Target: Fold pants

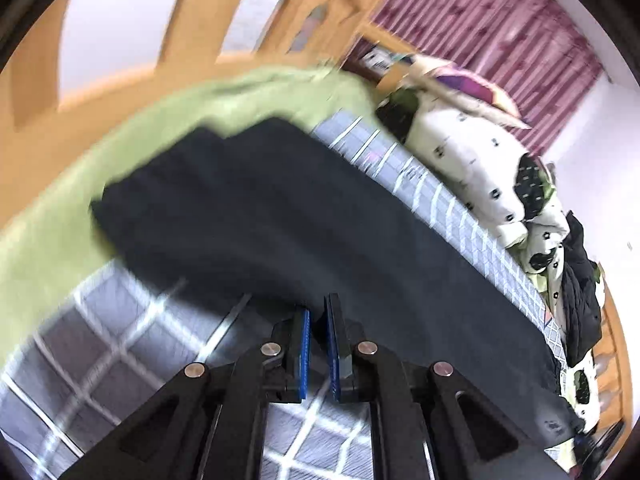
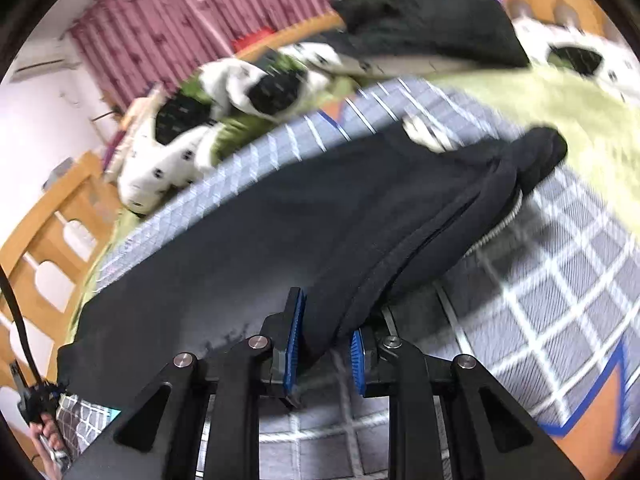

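Observation:
Black pants (image 1: 304,216) lie stretched across a grey checked bedsheet (image 1: 120,340). In the left wrist view my left gripper (image 1: 319,312) is shut on the near edge of the pants, its blue pads close together with dark fabric between them. In the right wrist view the pants (image 2: 320,216) run toward the waistband end at the far right. My right gripper (image 2: 326,328) is shut on a thick fold of the pants edge, the fabric bunched between its blue pads. Both views are motion-blurred.
A green blanket (image 1: 100,152) lies past the pants. A white and black patterned duvet (image 1: 472,148) and dark clothes (image 2: 432,20) are piled along the far side. A wooden bed frame (image 1: 192,20) and a pink curtain (image 2: 180,12) stand behind.

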`<state>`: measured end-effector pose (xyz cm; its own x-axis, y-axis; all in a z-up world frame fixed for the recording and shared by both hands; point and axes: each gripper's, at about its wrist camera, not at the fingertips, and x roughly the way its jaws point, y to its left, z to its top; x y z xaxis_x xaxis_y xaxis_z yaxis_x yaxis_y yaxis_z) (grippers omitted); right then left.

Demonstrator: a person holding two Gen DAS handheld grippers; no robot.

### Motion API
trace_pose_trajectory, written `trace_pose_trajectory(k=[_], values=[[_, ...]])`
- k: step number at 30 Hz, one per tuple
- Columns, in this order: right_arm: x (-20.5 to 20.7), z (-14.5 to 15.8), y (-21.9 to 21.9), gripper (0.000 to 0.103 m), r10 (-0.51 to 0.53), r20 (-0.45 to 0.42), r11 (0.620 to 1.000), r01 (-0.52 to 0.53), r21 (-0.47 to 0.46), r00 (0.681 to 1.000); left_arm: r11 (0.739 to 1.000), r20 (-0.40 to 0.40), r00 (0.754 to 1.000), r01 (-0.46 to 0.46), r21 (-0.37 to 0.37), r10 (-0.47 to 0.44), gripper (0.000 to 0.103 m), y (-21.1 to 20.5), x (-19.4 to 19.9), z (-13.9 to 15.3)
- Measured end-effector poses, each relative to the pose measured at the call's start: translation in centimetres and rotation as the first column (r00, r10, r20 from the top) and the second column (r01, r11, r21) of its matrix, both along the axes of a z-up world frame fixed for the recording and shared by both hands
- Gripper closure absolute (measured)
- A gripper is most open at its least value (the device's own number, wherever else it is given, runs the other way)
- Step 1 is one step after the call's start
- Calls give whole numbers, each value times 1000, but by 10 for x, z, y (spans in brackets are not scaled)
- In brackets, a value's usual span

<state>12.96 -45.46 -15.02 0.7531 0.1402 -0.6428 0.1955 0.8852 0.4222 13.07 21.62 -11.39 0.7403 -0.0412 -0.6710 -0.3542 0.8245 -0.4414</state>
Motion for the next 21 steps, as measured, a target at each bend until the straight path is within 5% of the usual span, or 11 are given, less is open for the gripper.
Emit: trace_pose_trajectory(k=[6,10,21], values=[[50,50,7,83,39,67,999,-36,-40,997,993,59,998,-2,117,-5,95,-8,73,51],[86,61,6,83,41,95,999,-38,-35,995,979,73,997,-16,201,2,95,-14,117,52],[207,-11,12,77,-3,3,999,3,-52,1000,959,-49,999,-6,285,20,91,-36,217,-16]])
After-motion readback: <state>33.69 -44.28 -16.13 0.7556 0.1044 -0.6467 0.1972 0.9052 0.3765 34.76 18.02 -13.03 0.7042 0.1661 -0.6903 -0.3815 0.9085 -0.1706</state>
